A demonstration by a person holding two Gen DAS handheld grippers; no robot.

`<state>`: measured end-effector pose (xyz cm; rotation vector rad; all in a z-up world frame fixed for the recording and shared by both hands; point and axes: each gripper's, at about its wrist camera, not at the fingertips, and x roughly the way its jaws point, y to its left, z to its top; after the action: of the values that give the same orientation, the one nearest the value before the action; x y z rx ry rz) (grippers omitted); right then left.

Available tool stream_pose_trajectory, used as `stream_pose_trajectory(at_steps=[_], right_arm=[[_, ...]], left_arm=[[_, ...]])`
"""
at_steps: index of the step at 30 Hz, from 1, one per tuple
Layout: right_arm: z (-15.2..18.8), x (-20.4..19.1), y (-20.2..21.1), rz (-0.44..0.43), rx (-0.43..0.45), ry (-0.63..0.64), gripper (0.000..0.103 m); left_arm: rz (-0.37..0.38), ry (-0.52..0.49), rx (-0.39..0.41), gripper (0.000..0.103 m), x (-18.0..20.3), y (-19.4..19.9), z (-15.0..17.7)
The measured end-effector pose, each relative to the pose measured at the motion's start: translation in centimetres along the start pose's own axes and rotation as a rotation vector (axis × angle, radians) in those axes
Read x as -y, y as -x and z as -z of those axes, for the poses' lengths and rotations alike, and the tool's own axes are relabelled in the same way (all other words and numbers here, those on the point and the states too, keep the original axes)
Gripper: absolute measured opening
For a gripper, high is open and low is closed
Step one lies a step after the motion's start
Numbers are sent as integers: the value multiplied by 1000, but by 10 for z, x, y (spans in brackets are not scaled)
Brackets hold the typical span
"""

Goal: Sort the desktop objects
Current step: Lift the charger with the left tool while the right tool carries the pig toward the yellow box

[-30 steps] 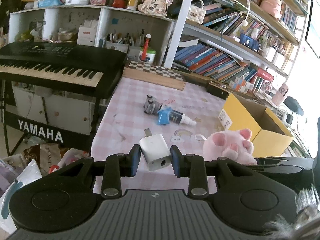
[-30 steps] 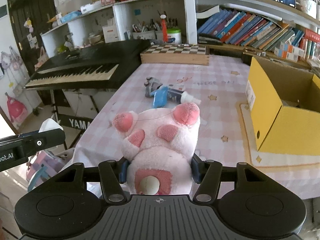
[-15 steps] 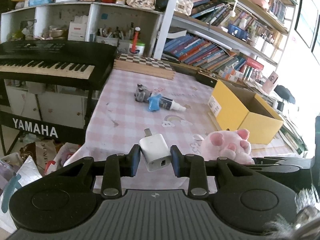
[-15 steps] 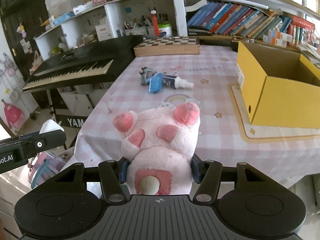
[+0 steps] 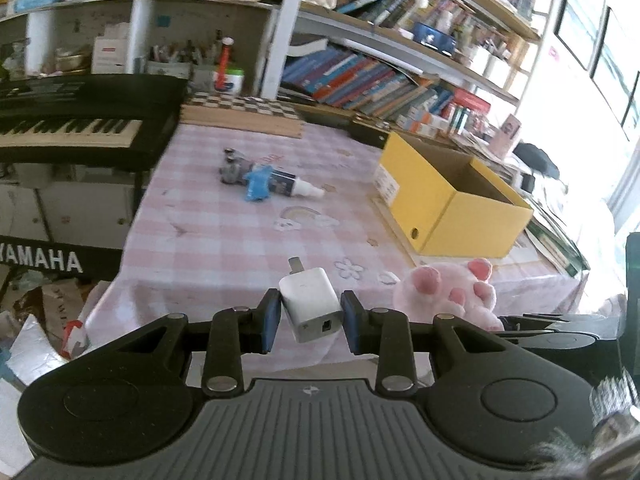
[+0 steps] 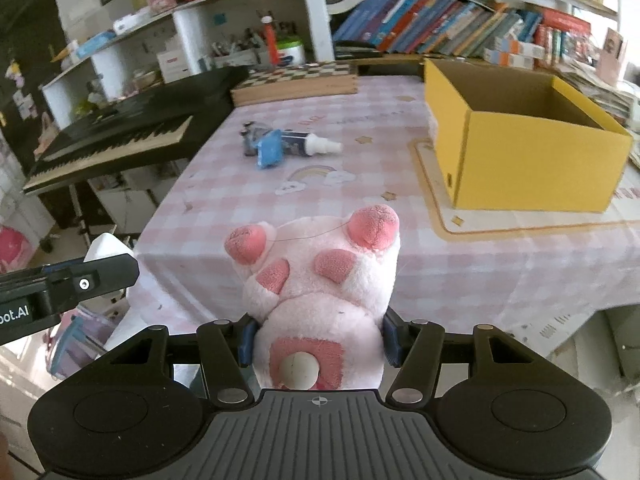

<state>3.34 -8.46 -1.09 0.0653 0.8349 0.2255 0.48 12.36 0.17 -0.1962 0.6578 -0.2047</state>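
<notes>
My left tongs (image 5: 308, 316) are pinching a white charger (image 5: 310, 303), its blue pads pressed on both sides and its metal prongs pointing away toward twelve o'clock, tilted a little left. My right tongs (image 6: 318, 338) are clamped around a pink plush toy (image 6: 320, 280), its paws sticking up and forward between the pads; in the left view that same toy shows at three o'clock from the charger, just beside it. Both loads hang in the air at the near edge of the table (image 6: 460, 280) with its pink checked cloth. Farther out, at about eleven o'clock from the right tongs, a small cluster lies on the cloth: a grey toy (image 5: 232, 164), a blue star-shaped piece (image 5: 258, 188) and a spray bottle (image 6: 310, 145), touching one another. The open yellow box (image 6: 532, 160) stands at one to two o'clock, well apart from that cluster. A chessboard (image 6: 296, 78) sits at the far edge, and a black keyboard (image 5: 76, 120) stands off at ten o'clock beside the table.
</notes>
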Motion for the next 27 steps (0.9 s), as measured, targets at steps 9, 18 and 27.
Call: stream_pose_trajectory(at_steps=[9,18,27], right_arm=[[4,23,5,36,6,-56,58],[5,42,6,49,0,-81,58],[5,77,14,100,8,-149,58]], left_arm=[[50,-53,-22,30,20,-12,-2],[76,-75,-42,30,37,-25,-5],[144,-131,-75,30,72,-48,-13]])
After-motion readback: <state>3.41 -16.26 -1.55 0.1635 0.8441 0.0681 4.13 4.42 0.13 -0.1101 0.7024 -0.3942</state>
